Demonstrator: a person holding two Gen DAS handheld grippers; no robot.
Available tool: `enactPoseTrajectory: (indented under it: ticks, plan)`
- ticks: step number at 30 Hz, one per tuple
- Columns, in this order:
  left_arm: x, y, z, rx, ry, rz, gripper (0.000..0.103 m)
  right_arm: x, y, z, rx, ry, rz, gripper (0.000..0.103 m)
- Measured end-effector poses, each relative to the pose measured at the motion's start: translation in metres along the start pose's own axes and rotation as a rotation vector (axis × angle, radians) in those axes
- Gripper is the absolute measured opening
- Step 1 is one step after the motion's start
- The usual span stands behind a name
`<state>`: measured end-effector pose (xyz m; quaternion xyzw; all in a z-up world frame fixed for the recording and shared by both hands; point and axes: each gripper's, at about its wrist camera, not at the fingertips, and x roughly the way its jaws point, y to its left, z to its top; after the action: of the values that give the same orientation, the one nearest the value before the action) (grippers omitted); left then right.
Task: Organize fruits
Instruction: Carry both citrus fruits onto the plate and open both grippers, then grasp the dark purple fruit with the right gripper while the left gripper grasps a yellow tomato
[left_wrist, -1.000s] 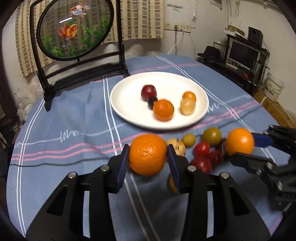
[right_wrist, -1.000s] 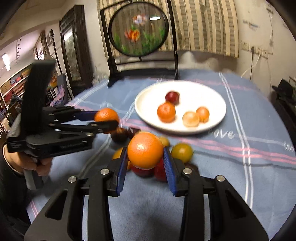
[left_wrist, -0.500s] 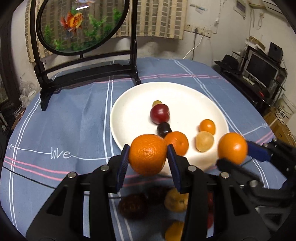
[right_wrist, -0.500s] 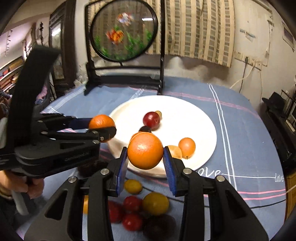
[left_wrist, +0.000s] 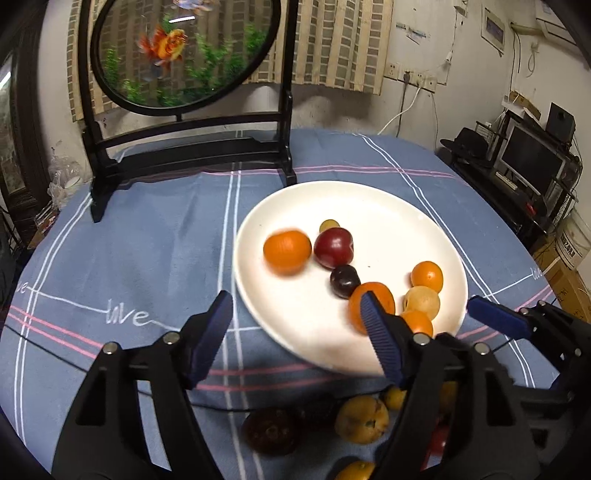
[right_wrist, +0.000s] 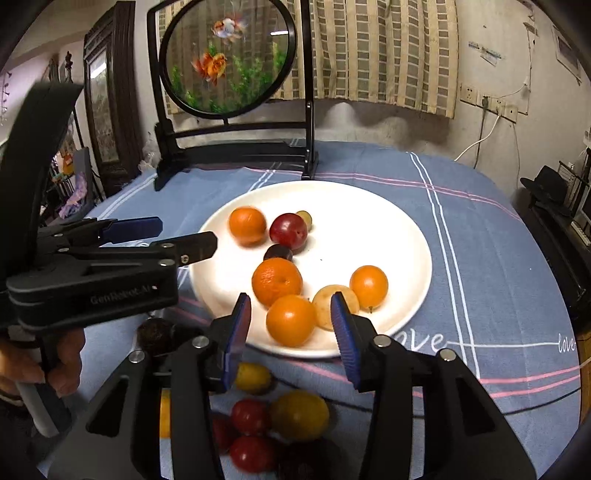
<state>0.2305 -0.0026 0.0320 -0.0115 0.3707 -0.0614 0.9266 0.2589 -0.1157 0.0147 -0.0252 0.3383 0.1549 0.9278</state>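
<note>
Fruits (right_wrist: 280, 421) not yet sorted lie in a loose heap on the blue cloth (left_wrist: 147, 258) nearest the cameras: small red ones, a yellow-green one, a dark wrinkled one and a lumpy yellow one. They look light, round and smooth, so they would likely roll or squirt out of a careless pinch; a hold across the widest part with gentle pressure seems safest, as the softer ones could bruise. Just above the heap, the right gripper (right_wrist: 291, 328) is opening, its pads clear on either side of an orange (right_wrist: 290, 319) on the near rim of the white plate (right_wrist: 399, 236). The left gripper (left_wrist: 295, 332) is also opening, with nothing between its pads, and an orange (left_wrist: 287, 252) sits blurred on the plate's far left. The plate already bears several oranges, a red plum, a dark grape and pale fruit, so free space lies mostly to the far right. Behind stands a goldfish screen (left_wrist: 181, 51) in a black frame, well clear.
</note>
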Motion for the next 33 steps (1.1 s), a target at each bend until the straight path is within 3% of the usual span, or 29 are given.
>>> enactPoseTrajectory:
  ticks: [8, 17, 22, 33]
  plan:
    - [-0.031, -0.006, -0.032, 0.038, 0.002, -0.004, 0.08, -0.037, -0.02, -0.024, 0.068, -0.008, 0.008, 0.048]
    - [-0.048, -0.015, -0.071, 0.063, 0.042, -0.004, 0.082, -0.05, -0.025, -0.063, 0.096, 0.025, -0.001, 0.049]
    - [-0.054, -0.021, -0.09, 0.085, 0.087, -0.019, 0.083, -0.058, -0.013, -0.076, -0.023, 0.096, 0.089, 0.056]
    - [-0.055, -0.019, -0.109, 0.1, 0.121, -0.02, 0.083, -0.036, 0.004, -0.098, -0.167, 0.23, -0.021, 0.057]
